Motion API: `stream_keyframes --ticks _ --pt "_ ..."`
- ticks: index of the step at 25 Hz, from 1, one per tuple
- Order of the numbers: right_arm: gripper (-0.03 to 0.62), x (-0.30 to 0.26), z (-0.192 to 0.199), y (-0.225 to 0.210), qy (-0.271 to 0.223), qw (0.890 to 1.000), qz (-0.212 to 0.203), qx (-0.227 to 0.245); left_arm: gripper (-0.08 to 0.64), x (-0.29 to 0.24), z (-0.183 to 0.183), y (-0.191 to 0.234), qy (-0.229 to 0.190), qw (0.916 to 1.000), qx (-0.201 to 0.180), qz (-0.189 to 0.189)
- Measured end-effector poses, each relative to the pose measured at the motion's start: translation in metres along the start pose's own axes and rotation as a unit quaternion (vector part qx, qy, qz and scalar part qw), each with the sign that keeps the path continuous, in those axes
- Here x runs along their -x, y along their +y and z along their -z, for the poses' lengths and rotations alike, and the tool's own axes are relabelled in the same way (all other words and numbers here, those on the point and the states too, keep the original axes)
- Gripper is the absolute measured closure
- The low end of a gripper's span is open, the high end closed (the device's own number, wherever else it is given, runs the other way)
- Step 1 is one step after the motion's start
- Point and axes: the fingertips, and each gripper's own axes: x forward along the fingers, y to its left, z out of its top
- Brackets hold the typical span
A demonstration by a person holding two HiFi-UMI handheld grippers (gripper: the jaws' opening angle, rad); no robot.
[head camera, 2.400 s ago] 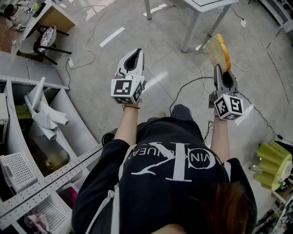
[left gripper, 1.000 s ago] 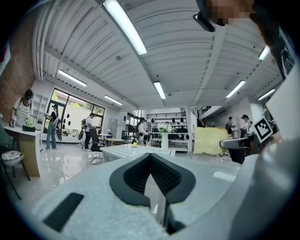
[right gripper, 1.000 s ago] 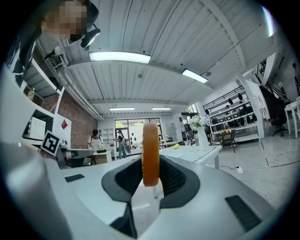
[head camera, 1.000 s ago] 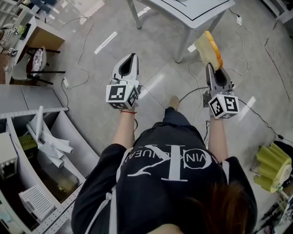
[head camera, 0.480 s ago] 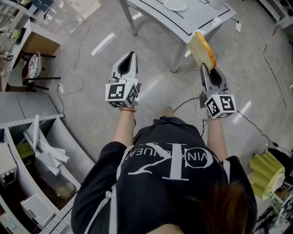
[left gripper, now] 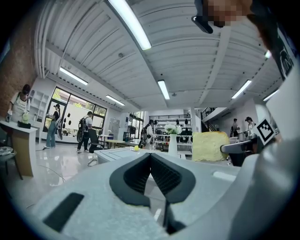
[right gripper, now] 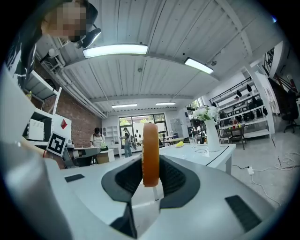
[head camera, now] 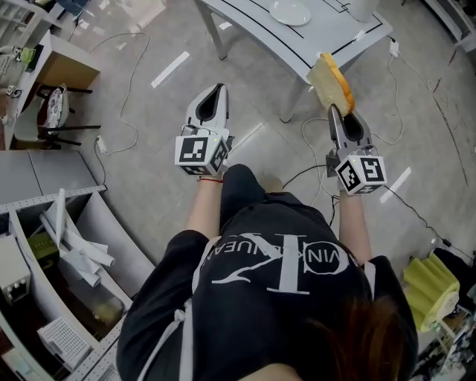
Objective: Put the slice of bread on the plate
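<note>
The slice of bread (head camera: 332, 82), pale with a golden crust, stands upright in my right gripper (head camera: 335, 109), whose jaws are shut on its lower edge. In the right gripper view the bread (right gripper: 150, 154) is edge-on between the pads of that gripper (right gripper: 151, 163). The white plate (head camera: 290, 11) lies on the white table (head camera: 335, 41), beyond the bread. My left gripper (head camera: 213, 91) is held over the floor to the left, its jaws shut with nothing between them. From the left gripper (left gripper: 150, 155) view the bread (left gripper: 210, 146) shows to the right.
A vase of white flowers (right gripper: 211, 133) and a small yellow thing (right gripper: 180, 144) stand on the table. Cables (head camera: 119, 134) trail over the floor. Grey shelving (head camera: 67, 238) runs at the left, a chair (head camera: 63, 100) stands behind it, and a yellow-green object (head camera: 430, 286) sits low right.
The person has walked towards the table, so both grippers and the bread are nearer to it. The plate has come into the head view.
</note>
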Motion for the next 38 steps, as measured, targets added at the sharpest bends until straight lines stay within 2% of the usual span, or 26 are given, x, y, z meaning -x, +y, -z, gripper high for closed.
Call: stream_keyframes --ticks 6,18,27,38 --pt "0.499 -0.037 0.010 -0.008 0.015 1.000 0.003 -0.006 0.551 -0.042 0.015 0.015 0.017 0.9995 0.004 0.025" --pt "0.499 -0.149 -0.002 -0.047 0.014 0.997 0.066 -0.027 0.551 -0.189 -0.002 0.069 0.014 0.9935 0.000 0.113" --pt "0.499 -0.204 0.012 -0.059 0.030 0.992 0.110 -0.053 0.551 -0.256 0.015 0.099 0.040 0.9852 0.006 0.166" --pt "0.499 -0.258 0.018 -0.065 0.022 0.984 0.158 -0.074 0.551 -0.313 0.023 0.130 0.061 0.9730 0.001 0.223"
